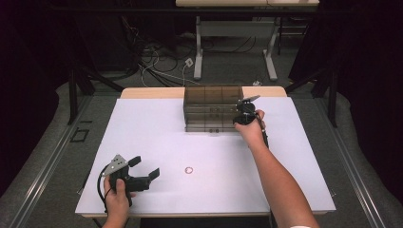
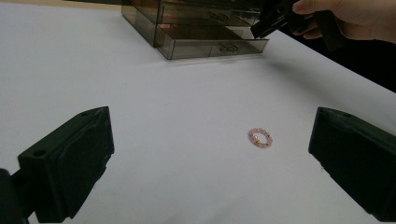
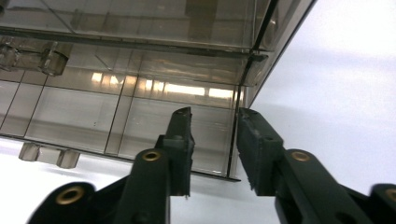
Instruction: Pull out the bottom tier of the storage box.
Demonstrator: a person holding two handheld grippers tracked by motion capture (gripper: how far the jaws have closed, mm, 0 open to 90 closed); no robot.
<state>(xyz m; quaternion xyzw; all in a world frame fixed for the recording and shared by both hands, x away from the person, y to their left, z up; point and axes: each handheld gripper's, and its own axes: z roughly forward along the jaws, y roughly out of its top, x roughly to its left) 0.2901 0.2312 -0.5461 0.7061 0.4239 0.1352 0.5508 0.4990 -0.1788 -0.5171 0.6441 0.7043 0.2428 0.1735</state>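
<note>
My right gripper (image 1: 246, 113) sits at the right front corner of the smoky clear drawer box (image 1: 212, 107), which stands at the twelve o'clock end of the white tabletop (image 1: 157, 137). In the right gripper view my jaws straddle the side wall of the pulled-out bottom drawer (image 3: 140, 126), one inside and one outside, narrow but with a sliver of gap on each side, not yet pinching. My left gripper (image 1: 142, 171) rests near seven o'clock, jaws spread wide and empty. A small pink bead ring (image 1: 189, 169) lies on the tabletop at about three o'clock from it, well apart from the box.
</note>
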